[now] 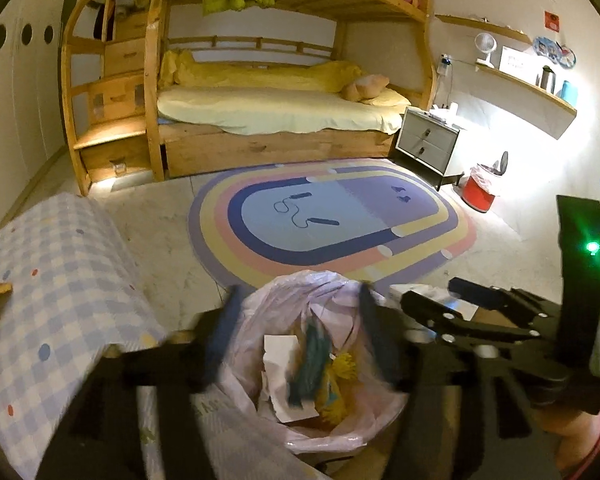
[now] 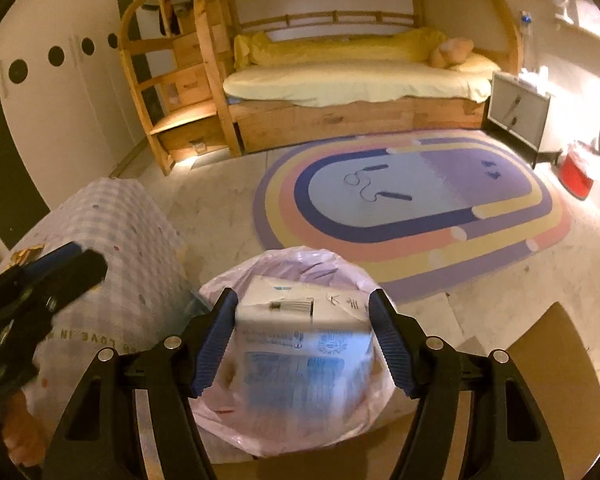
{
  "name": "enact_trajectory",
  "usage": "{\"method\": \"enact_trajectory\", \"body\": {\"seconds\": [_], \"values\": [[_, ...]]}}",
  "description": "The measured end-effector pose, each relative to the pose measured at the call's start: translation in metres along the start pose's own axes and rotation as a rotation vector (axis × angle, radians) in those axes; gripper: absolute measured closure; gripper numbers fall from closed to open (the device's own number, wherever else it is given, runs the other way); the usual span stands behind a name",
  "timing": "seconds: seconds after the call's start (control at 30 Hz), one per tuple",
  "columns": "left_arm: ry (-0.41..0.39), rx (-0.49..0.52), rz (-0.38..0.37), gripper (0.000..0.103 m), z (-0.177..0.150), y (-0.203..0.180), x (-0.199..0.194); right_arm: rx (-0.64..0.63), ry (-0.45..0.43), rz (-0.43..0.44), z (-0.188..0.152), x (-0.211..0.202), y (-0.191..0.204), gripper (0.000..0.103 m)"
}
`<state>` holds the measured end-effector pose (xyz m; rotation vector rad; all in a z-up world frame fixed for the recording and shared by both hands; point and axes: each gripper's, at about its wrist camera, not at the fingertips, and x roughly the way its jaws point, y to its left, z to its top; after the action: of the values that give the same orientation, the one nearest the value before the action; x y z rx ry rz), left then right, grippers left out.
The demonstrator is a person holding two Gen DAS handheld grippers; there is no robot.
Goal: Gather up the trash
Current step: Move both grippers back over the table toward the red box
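A pale pink trash bag (image 1: 332, 300) stands open on the floor, holding white paper, a teal item and yellow scraps. My left gripper (image 1: 300, 320) is open right above its mouth, blurred by motion. In the right wrist view my right gripper (image 2: 302, 332) is open over the same bag (image 2: 228, 292). A white and blue printed package (image 2: 300, 344) sits between its fingers, blurred, over the bag mouth. I cannot tell whether the pads touch it. The right gripper also shows at the right of the left wrist view (image 1: 432, 312).
A checked fabric-covered piece (image 1: 60, 288) stands left of the bag. A brown cardboard sheet (image 2: 552, 380) lies to the right. Beyond is an oval rug (image 1: 332, 216) with a skipping rope (image 1: 304, 212), a bunk bed (image 1: 276, 112), a nightstand (image 1: 428, 140) and a red bin (image 1: 480, 194).
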<state>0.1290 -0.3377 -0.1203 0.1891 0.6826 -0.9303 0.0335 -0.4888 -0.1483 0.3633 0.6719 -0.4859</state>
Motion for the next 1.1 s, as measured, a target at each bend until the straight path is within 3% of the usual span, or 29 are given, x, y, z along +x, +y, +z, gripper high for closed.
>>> {"method": "enact_trajectory", "body": {"seconds": [0.07,0.33,0.5,0.8,1.1], "values": [[0.000,-0.017,-0.006,0.032,0.000,0.004,-0.002,0.016,0.005,0.008,-0.002,-0.001,0.002,0.028],[-0.058,-0.012,0.109,0.032,-0.002,0.017,-0.037,0.008,-0.029,0.014,-0.002,-0.025,0.007,0.028],[-0.095,-0.041,0.186,0.032,-0.005,0.037,-0.075,-0.018,-0.088,0.048,0.008,-0.057,0.031,0.028],[-0.151,-0.127,0.354,0.032,-0.029,0.089,-0.158,-0.128,-0.164,0.194,0.022,-0.112,0.112,0.028],[-0.156,-0.185,0.534,0.032,-0.057,0.146,-0.220,-0.267,-0.130,0.309,0.010,-0.111,0.197,0.028]]}}
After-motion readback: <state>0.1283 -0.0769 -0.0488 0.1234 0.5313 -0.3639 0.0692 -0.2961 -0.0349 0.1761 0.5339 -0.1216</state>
